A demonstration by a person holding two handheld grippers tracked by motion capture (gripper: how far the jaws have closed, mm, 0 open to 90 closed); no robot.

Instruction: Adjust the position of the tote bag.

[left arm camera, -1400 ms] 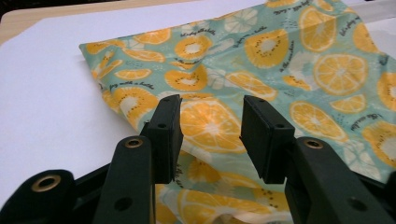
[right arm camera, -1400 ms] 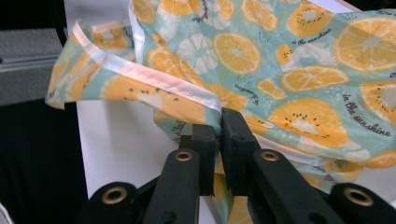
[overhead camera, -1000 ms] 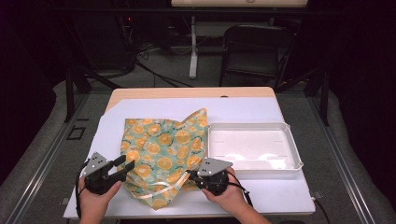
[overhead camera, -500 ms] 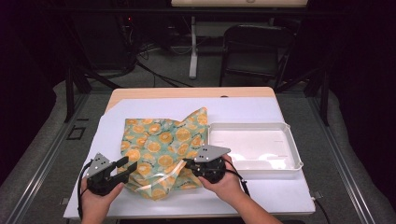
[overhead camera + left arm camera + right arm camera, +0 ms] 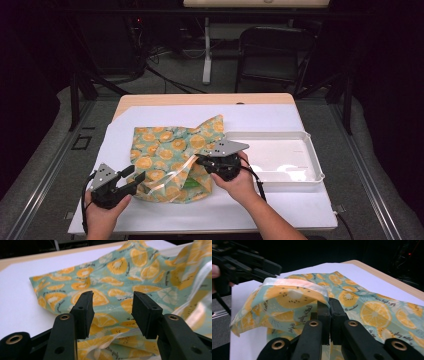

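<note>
On a white-covered worktop [image 5: 280, 125], a teal fabric bag printed with orange slices [image 5: 165, 150] lies beside a shallow white plastic tray [image 5: 305, 140].
Right tool [image 5: 200, 161] is clamped on the bag's lifted hem; left tool [image 5: 136, 180], its jaws just widened and gripping nothing, sits at the bag's near corner.

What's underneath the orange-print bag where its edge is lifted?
Under the raised edge of the orange-print bag, something green peeks out on the white table cover; the rest stays hidden.
</note>
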